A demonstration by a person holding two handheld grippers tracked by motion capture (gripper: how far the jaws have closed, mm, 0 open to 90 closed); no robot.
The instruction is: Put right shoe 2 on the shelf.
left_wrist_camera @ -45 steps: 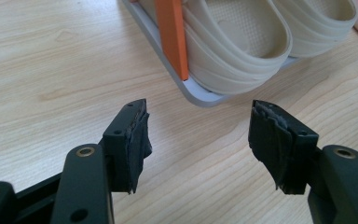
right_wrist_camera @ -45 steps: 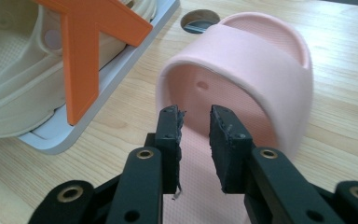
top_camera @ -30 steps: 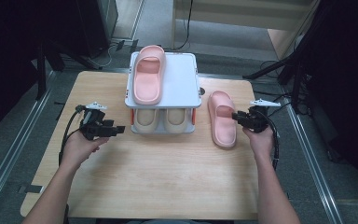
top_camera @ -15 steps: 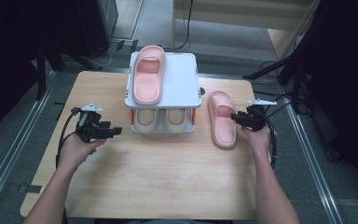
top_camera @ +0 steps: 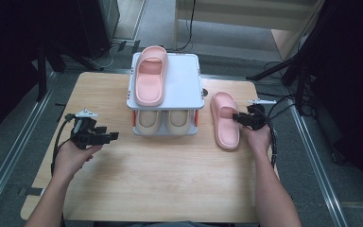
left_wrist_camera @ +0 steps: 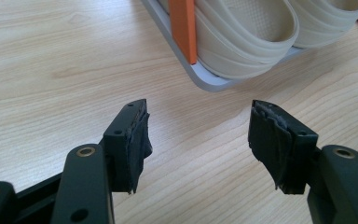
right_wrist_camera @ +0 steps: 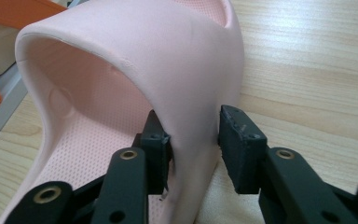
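Two hand-held grippers work over a wooden table [top_camera: 170,189]. At the left, the left gripper [top_camera: 105,137] hovers above bare wood with its jaws spread wide and nothing between them; its tips point toward the rack [top_camera: 184,85], whose lower shelf carries a pair of cream slippers [top_camera: 165,122] beside an orange post [left_wrist_camera: 184,28]. On the rack's grey top lies one pink slipper [top_camera: 149,80], long axis running away from the person, its strap at the far end.

To the right of the rack, a second pink slipper [top_camera: 224,120] lies flat on the table, just beside the rack and roughly parallel to it, strap at the far end and heel nearer the person. The right gripper [top_camera: 236,118] meets it from the right side, jaws about half open and just closing: the right gripper view shows one jaw inside the strap [right_wrist_camera: 186,70] and one outside, straddling its edge. The inner pad touches the strap; a slight gap remains at the outer pad.
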